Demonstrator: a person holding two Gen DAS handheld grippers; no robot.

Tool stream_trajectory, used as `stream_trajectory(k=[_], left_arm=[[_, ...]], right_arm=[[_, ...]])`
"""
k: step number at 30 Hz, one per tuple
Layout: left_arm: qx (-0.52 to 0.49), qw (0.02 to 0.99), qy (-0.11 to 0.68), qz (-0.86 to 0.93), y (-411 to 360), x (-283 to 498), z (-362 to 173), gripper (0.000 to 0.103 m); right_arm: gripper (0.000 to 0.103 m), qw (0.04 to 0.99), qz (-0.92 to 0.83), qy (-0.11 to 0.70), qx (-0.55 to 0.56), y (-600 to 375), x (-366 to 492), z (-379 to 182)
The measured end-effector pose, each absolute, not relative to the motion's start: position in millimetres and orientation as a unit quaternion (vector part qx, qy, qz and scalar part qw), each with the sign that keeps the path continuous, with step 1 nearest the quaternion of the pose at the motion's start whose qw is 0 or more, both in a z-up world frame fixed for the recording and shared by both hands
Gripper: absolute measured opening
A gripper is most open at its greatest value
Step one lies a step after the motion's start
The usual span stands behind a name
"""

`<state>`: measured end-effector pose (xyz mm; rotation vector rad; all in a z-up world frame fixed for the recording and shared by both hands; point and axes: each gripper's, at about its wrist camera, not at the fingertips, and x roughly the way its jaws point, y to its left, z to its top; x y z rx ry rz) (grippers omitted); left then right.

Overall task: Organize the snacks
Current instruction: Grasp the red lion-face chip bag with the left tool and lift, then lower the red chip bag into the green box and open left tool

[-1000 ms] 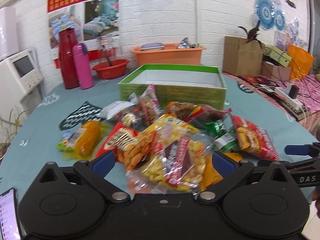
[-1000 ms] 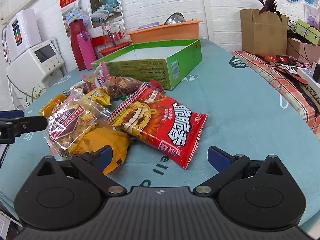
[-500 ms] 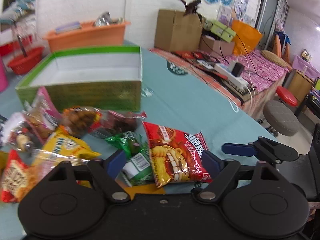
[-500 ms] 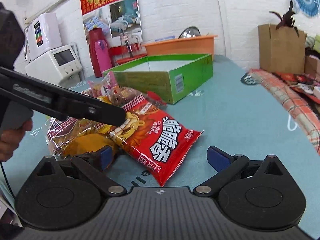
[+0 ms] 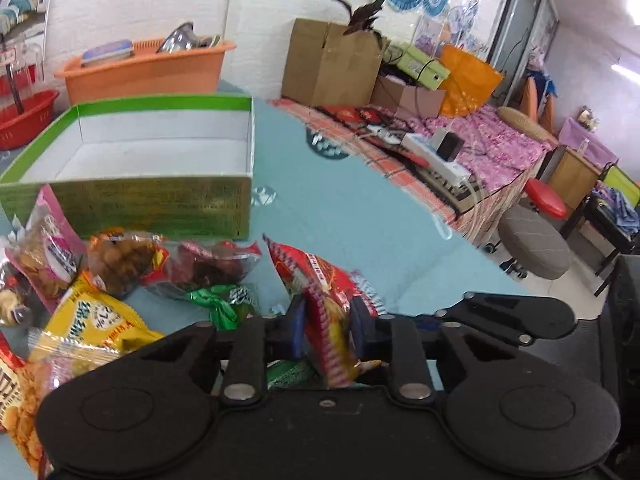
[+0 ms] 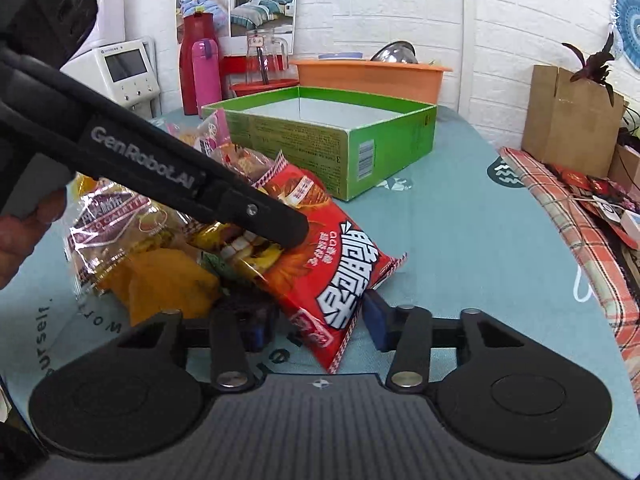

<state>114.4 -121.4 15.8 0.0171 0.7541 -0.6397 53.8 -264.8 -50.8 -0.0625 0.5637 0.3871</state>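
Box (image 5: 132, 200) sits empty on the worktop (image 5: 352, 216), so I'm just starting: my left tongs (image 5: 326, 326) pinching the red chip bag (image 6: 320, 256), right tongs (image 6: 316, 320) half spread round its corner, other packets (image 5: 92, 320) waiting.

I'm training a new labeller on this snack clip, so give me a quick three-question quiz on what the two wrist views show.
1. True or false: the green box has a lid on it.
2. Which gripper is clamped on the red snack bag? A left, B right, C neither.
3. Fill in: the pink bottle stands beside a taller flask coloured ___.

Key: 1 false, it is open-topped. 2 A, the left gripper pinches the bag's upper part. 3 red.
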Motion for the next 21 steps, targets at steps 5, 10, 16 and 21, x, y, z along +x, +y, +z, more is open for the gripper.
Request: stream_trajectory(k=[5, 10, 16, 21], left_arm=[[-0.003, 0.896, 0.314, -0.315, -111, 112, 54, 0.062], [-0.01, 0.913, 0.268, -0.308, -97, 124, 85, 0.061], [-0.036, 0.915, 0.25, -0.315, -84, 166, 104, 0.061], [-0.043, 0.915, 0.262, -0.305, -81, 208, 97, 0.06]], right_arm=[[0.048, 0.949, 0.207, 0.232, -0.05, -254, 52, -23], [0.04, 0.957, 0.217, 0.184, -0.064, -240, 73, 8], [0.035, 0.965, 0.202, 0.139, -0.098, -220, 118, 25], [0.034, 0.966, 0.187, 0.129, -0.125, -209, 163, 25]])
